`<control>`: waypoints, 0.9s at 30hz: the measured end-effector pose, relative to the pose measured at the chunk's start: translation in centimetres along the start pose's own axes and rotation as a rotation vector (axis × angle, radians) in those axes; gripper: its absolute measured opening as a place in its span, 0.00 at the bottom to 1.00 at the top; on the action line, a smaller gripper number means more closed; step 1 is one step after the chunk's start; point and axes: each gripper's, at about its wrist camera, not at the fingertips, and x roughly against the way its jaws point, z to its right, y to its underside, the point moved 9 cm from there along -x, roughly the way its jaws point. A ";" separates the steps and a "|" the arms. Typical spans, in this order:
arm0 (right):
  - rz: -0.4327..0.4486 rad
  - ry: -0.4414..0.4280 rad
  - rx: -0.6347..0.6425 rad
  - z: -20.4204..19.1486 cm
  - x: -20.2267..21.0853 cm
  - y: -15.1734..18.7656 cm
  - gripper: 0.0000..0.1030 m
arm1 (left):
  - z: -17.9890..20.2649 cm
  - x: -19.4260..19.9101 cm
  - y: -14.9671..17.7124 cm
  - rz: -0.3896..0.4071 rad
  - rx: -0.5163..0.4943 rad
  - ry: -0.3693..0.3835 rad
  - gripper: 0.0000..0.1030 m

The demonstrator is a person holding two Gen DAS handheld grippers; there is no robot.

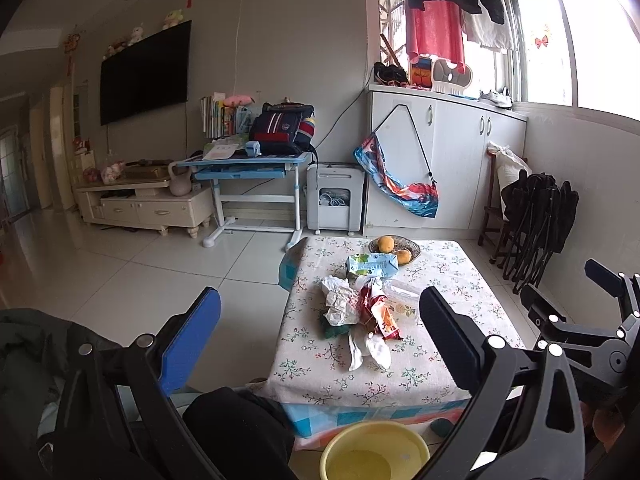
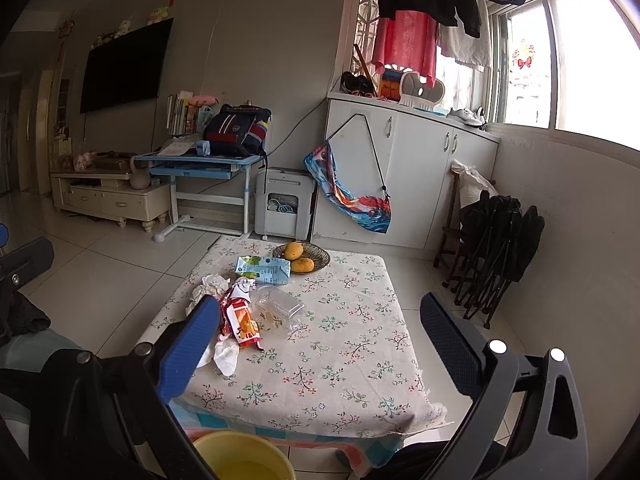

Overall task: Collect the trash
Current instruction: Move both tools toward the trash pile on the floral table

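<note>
Left gripper (image 1: 320, 336) and right gripper (image 2: 320, 340): jaws spread wide, nothing between them, both above the near table (image 2: 360, 360) edge. Trash pile ahead of the jaws: crumpled paper (image 1: 340, 300), red-orange snack wrapper (image 2: 242, 320), clear plastic container (image 2: 280, 308), milk carton (image 2: 264, 269). Yellow bin (image 1: 374, 452) below the jaws.

Grey walls, white tiled floor (image 1: 120, 264). Wall-mounted TV (image 1: 145, 74) above cream cabinet (image 1: 148, 204); blue desk (image 1: 248, 168); white cupboards (image 1: 448, 160) under bright window (image 1: 568, 40).
</note>
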 end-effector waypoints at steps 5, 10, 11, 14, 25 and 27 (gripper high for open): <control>0.001 -0.004 -0.001 -0.1 0.1 0.2 0.93 | 0.2 0.2 -0.4 0.006 0.001 0.007 0.93; 0.009 -0.006 -0.004 -0.1 0.4 0.2 0.93 | 0.3 0.3 -0.6 0.013 0.003 0.009 0.93; 0.009 -0.006 -0.004 -0.1 0.4 0.2 0.93 | 0.3 0.3 -0.6 0.012 0.002 0.010 0.93; 0.004 -0.008 -0.010 -0.1 0.5 0.4 0.93 | 0.4 0.4 -0.8 0.013 -0.003 0.011 0.93; -0.008 -0.020 -0.026 0.1 0.7 0.0 0.93 | 0.5 0.5 -0.9 0.014 -0.005 0.016 0.93; -0.008 -0.022 -0.028 0.1 0.8 0.0 0.93 | 0.5 0.5 -0.9 0.014 -0.006 0.015 0.93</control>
